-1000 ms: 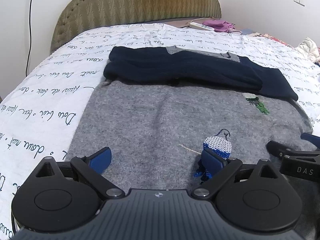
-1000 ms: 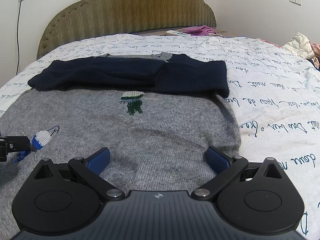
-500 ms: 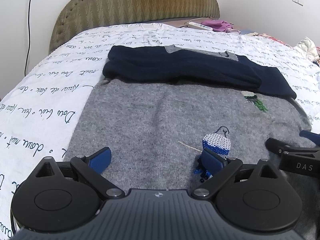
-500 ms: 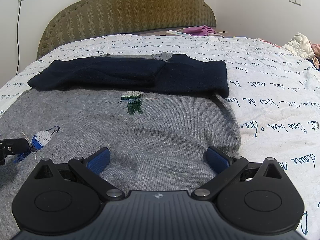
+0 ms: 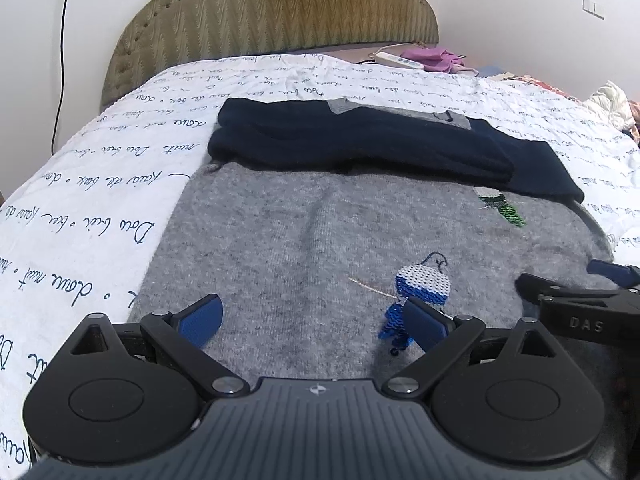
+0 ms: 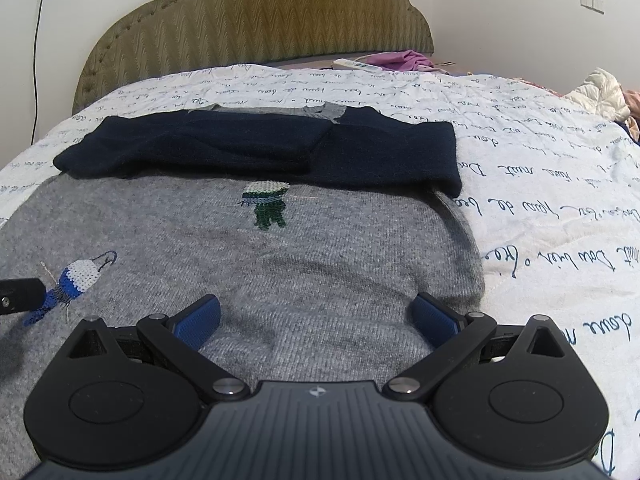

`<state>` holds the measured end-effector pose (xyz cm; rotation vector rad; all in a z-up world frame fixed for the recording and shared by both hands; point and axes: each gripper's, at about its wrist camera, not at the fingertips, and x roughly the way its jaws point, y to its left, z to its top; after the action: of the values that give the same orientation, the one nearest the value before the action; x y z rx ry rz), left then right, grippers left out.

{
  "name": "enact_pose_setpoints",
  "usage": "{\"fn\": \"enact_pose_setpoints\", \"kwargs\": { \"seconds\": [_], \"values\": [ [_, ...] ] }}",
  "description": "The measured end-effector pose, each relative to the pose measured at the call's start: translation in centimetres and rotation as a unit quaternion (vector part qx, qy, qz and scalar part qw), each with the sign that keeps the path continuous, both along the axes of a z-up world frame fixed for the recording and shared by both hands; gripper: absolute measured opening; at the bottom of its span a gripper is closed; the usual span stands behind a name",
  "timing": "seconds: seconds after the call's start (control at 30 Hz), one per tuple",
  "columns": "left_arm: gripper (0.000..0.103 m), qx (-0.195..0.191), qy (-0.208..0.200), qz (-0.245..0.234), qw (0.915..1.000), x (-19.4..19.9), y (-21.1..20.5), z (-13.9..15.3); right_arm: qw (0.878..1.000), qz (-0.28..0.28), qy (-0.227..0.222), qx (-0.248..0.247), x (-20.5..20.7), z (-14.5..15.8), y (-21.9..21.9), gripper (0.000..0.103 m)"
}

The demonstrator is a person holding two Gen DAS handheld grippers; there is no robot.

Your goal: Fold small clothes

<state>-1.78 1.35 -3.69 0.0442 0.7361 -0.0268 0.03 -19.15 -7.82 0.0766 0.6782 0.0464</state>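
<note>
Left gripper (image 5: 316, 322) and right gripper (image 6: 316, 320) both stood wide, empty, low over the near hem of the grey knitted sweater (image 5: 320, 232) lying flat on the script-printed white quilt (image 5: 100, 208). Knit looked soft, limp, light; best pinched at hem corners. Beyond, its navy sleeves (image 6: 256, 152) lay folded across the chest.

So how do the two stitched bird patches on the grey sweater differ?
The blue-and-white stitched bird patch sits near the sweater's left side, close to the open left claw; the green-and-white stitched bird patch sits farther up, just below the folded navy sleeves. They differ in colour. Both lie flat on the grey knit sweater.
</note>
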Motion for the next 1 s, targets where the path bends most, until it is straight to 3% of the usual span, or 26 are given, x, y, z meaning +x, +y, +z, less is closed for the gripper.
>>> {"fn": "enact_pose_setpoints", "kwargs": {
  "seconds": [0.23,0.37,0.47,0.6,0.77,1.0],
  "values": [
    [0.098,0.023,-0.018,-0.001,0.9996,-1.3,-0.3,0.7,1.0,0.017,0.01,0.012,-1.0,1.0,-0.5,0.103],
    [0.098,0.009,-0.01,0.007,0.9999,-1.7,0.1,0.8,1.0,0.023,0.009,-0.005,-2.7,1.7,0.4,0.103],
    [0.098,-0.001,-0.001,0.013,0.9999,-2.0,0.4,0.6,0.999,0.033,0.005,0.008,-3.9,2.3,0.6,0.103],
    [0.098,0.015,0.002,0.017,0.9997,-2.5,0.6,0.5,0.999,0.043,-0.015,0.004,-5.2,3.2,0.8,0.103],
    [0.098,0.018,0.004,0.021,0.9996,-3.5,1.1,0.2,0.999,0.045,-0.007,0.018,-5.9,3.5,0.8,0.103],
    [0.098,0.028,0.002,0.021,0.9994,-4.8,1.2,0.4,0.997,0.045,-0.038,-0.05,-8.0,3.6,2.6,0.103]
  ]
}}
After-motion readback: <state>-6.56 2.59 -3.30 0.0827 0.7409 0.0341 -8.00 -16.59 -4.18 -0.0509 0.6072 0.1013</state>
